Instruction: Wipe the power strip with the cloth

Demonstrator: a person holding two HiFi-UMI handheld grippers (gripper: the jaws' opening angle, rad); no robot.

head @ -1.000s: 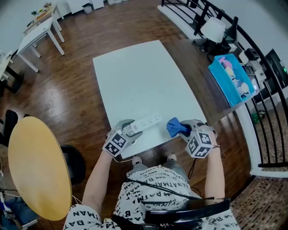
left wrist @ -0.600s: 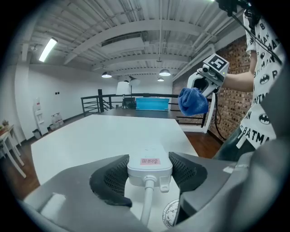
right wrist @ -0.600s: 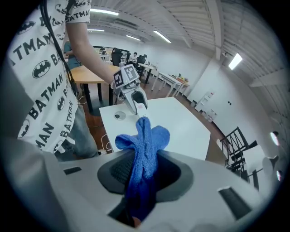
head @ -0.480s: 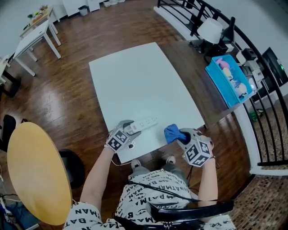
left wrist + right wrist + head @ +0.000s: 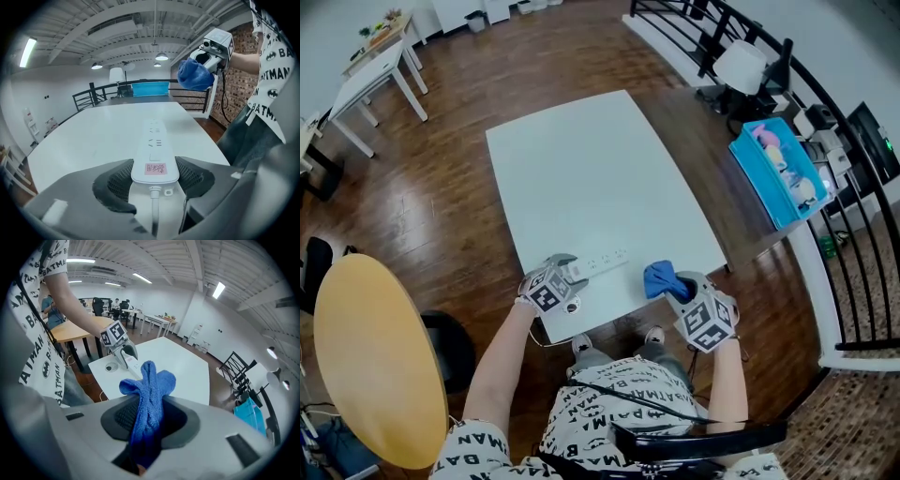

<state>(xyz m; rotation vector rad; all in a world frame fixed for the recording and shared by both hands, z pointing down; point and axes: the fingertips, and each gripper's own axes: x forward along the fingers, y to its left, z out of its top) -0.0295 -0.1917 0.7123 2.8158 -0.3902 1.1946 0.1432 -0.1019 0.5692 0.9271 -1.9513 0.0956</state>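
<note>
A white power strip (image 5: 598, 262) (image 5: 154, 147) lies near the front edge of the white table (image 5: 581, 178). My left gripper (image 5: 567, 277) (image 5: 154, 178) is shut on its cord end, both pads against its sides. A bunched blue cloth (image 5: 659, 278) (image 5: 147, 394) is pinched in my right gripper (image 5: 680, 289) (image 5: 150, 420), which hovers at the table's front edge, right of the strip and apart from it. In the left gripper view the cloth (image 5: 194, 75) hangs raised off to the right of the strip's far end.
A round cable hole (image 5: 567, 310) sits in the table's front corner. A blue bin (image 5: 778, 169) stands on a dark side table at the right, by a black railing (image 5: 853, 216). A round yellow table (image 5: 380, 356) and a black chair (image 5: 450, 342) are at the left.
Both grippers have drawn slightly closer to me along the front edge. The strip stays in the left gripper and the cloth in the right.
</note>
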